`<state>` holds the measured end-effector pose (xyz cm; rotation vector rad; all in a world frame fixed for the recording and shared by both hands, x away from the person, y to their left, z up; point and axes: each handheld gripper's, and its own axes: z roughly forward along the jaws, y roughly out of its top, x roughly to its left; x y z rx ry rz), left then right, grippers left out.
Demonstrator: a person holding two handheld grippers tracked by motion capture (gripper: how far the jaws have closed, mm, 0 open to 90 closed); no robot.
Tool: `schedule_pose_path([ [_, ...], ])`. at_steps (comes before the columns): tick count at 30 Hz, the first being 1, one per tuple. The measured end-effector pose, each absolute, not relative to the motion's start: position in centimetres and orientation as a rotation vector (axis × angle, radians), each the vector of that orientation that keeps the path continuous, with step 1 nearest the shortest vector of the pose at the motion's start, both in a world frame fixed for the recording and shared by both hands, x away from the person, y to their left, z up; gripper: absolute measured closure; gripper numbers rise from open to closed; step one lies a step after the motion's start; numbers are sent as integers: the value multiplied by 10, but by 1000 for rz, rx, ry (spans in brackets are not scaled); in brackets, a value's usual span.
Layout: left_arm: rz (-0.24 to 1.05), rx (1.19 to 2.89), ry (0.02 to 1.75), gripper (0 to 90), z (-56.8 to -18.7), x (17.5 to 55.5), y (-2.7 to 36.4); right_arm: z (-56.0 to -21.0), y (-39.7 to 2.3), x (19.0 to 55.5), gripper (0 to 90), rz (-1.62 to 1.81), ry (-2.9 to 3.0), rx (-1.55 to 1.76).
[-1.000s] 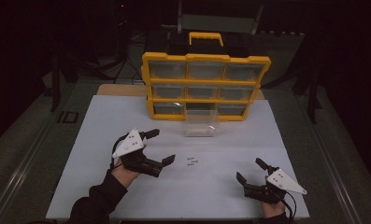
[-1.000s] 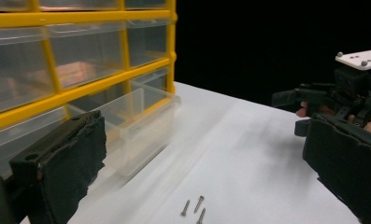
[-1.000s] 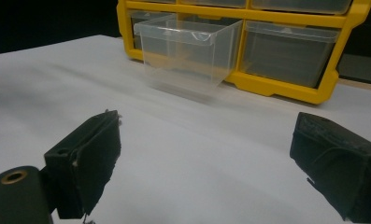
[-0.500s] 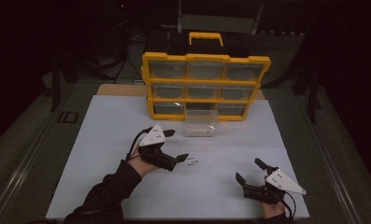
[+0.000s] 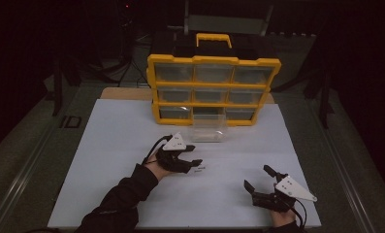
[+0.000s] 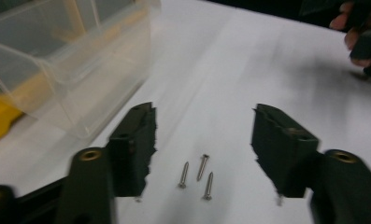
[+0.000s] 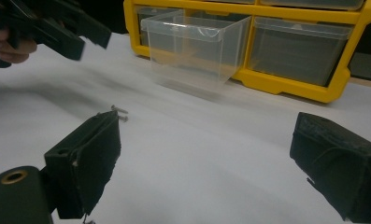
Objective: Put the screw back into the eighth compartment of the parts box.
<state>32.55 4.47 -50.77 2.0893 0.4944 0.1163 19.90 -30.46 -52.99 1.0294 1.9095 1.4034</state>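
Three small silver screws [image 6: 197,173] lie together on the white tabletop [image 5: 122,145], just right of my left gripper [image 5: 196,155] in the high view. In the left gripper view they rest between the jaws of that gripper [image 6: 204,126], untouched by either pad. Its jaws have just been closing and stand partly open around the screws. My right gripper [image 5: 258,177] rests near the front right of the table, open and holding nothing [image 7: 206,140]. The screws [image 7: 119,112] also show past its left jaw.
A clear plastic drawer [image 5: 208,130] stands pulled out on the table in front of the yellow drawer organizer [image 5: 213,87]; it is close on the left in the left gripper view [image 6: 66,60]. Dark floor surrounds the table.
My left gripper has moved right and lower to the screws, and its jaws have narrowed around them. The right gripper has kept still.
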Motion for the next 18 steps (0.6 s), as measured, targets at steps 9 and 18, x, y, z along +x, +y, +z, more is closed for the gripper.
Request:
schedule_pose_path([
  [9, 62, 2195, 550, 605, -528, 336, 32, -531, -304, 199, 88, 1408, 1922, 1032],
  [18, 57, 2284, 580, 719, -547, 343, 19, -531, -305, 199, 88, 1412, 1930, 1037],
])
